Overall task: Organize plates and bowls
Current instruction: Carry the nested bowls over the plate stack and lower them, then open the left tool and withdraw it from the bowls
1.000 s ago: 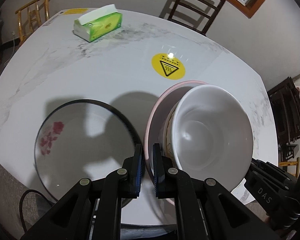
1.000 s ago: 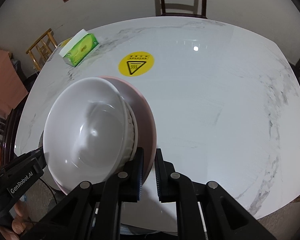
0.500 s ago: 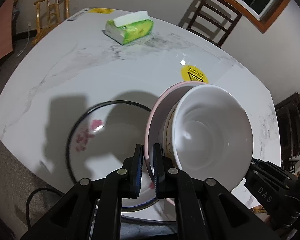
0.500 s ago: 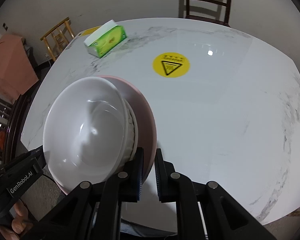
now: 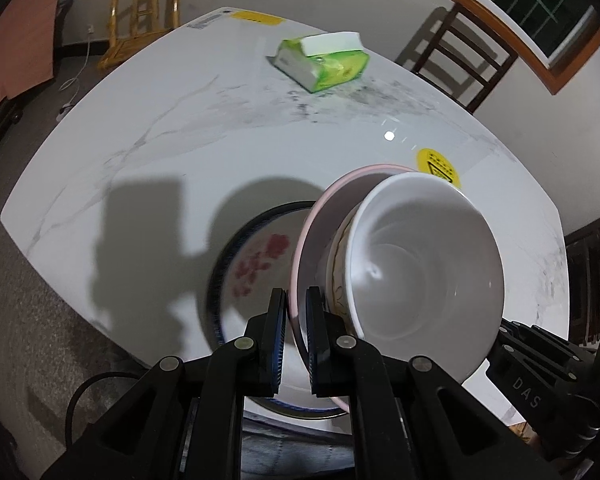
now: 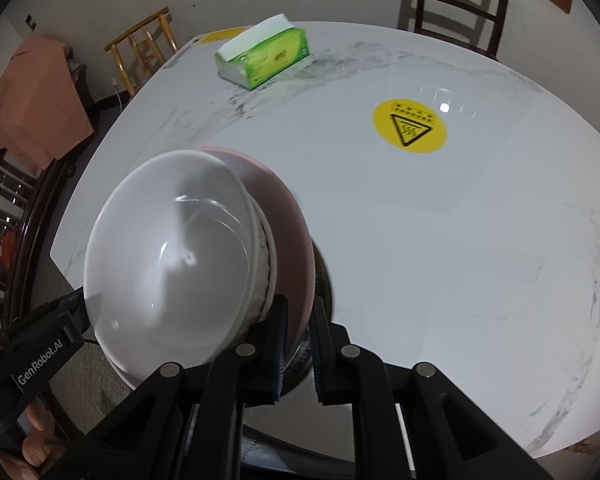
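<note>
Together, both grippers hold one stack above the near edge of the white marble table point(image 5: 148, 168). The left gripper point(image 5: 296, 312) has its fingers clamped on the near rim of the pink plate point(image 5: 312, 240), and the right gripper point(image 6: 298, 320) pinches the same plate's rim from the opposite side. On the pink plate sits a patterned bowl point(image 5: 338, 276), of which only the outer wall shows, and nested inside that bowl is a white bowl point(image 5: 424, 264). In the left wrist view the stack sits toward 3 o'clock of the fingers; in the right wrist view it sits toward 9 o'clock.

Below the stack, a flowered plate point(image 5: 256, 264) with a dark rim and red blossoms lies flat on the table, partly hidden by the pink plate. Whether the stack touches it cannot be told.

At 12 o'clock on the table lies a green tissue pack point(image 5: 324, 62), and a round yellow warning sticker point(image 6: 410, 126) lies toward 1 o'clock in the right wrist view. Wooden chairs point(image 5: 456, 56) stand beyond the far edge.
</note>
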The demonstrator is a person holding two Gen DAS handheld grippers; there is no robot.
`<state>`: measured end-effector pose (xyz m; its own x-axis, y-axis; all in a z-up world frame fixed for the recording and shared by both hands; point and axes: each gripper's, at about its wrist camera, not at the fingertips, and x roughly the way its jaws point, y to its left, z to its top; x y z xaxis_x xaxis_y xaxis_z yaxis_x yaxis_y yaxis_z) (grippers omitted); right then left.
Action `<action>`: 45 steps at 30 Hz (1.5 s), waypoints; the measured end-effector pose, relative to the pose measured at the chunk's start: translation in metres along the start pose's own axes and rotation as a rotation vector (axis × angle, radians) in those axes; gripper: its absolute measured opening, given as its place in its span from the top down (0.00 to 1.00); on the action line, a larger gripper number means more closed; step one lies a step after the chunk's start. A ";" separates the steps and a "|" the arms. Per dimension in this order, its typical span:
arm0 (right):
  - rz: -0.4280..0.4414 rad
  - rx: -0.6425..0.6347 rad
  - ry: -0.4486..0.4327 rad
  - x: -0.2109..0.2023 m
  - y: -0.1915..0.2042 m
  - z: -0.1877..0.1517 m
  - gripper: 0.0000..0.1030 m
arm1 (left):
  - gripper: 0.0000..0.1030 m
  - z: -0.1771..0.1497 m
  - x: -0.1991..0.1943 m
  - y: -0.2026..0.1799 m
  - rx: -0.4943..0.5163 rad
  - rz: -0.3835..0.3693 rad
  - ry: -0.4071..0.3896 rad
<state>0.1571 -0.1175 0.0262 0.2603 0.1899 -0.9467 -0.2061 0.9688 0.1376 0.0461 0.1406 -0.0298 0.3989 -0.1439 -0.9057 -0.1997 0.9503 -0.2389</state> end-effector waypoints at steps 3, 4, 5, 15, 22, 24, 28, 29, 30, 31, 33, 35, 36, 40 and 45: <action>-0.001 -0.009 0.008 0.004 0.009 0.000 0.89 | 0.94 0.000 0.001 0.010 -0.012 0.002 0.003; -0.001 -0.012 0.011 0.006 0.012 0.000 0.89 | 0.94 0.000 0.002 0.014 -0.015 0.002 0.004; -0.001 -0.012 0.013 0.007 0.013 0.000 0.89 | 0.94 0.000 0.002 0.016 -0.017 0.003 0.005; -0.013 -0.007 0.026 0.016 0.022 0.000 0.89 | 0.95 0.001 0.012 0.030 -0.030 -0.009 0.017; -0.029 -0.010 0.017 0.018 0.024 0.000 0.89 | 0.95 0.001 0.016 0.035 -0.030 -0.022 0.020; -0.026 -0.004 0.017 0.018 0.023 -0.001 0.89 | 0.95 0.001 0.016 0.035 -0.031 -0.025 0.019; -0.021 0.000 0.015 0.018 0.023 -0.002 0.87 | 0.95 0.000 0.016 0.035 -0.025 -0.025 0.009; -0.022 -0.004 0.009 0.017 0.024 -0.002 0.87 | 0.95 0.000 0.016 0.035 -0.023 -0.025 0.003; -0.021 -0.004 0.005 0.017 0.024 -0.002 0.87 | 0.95 -0.001 0.015 0.035 -0.020 -0.020 -0.003; -0.025 -0.007 0.005 0.017 0.024 -0.002 0.87 | 0.95 -0.001 0.015 0.034 -0.018 -0.013 -0.006; -0.024 -0.008 0.002 0.017 0.024 -0.003 0.86 | 0.95 -0.001 0.015 0.033 -0.015 -0.007 -0.014; -0.017 -0.001 0.002 0.017 0.022 -0.002 0.86 | 0.94 -0.002 0.014 0.032 -0.005 0.001 -0.021; -0.015 0.002 0.001 0.016 0.022 -0.002 0.86 | 0.94 -0.002 0.013 0.032 -0.005 0.000 -0.023; -0.033 -0.012 -0.014 0.016 0.021 -0.003 0.80 | 0.91 -0.003 0.013 0.033 -0.003 0.012 -0.037; -0.046 -0.012 -0.041 0.011 0.015 -0.005 0.69 | 0.80 -0.005 0.008 0.034 0.000 0.042 -0.076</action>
<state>0.1518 -0.1017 0.0167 0.3083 0.1520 -0.9391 -0.2041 0.9747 0.0908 0.0381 0.1700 -0.0468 0.4569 -0.0830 -0.8856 -0.2172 0.9551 -0.2016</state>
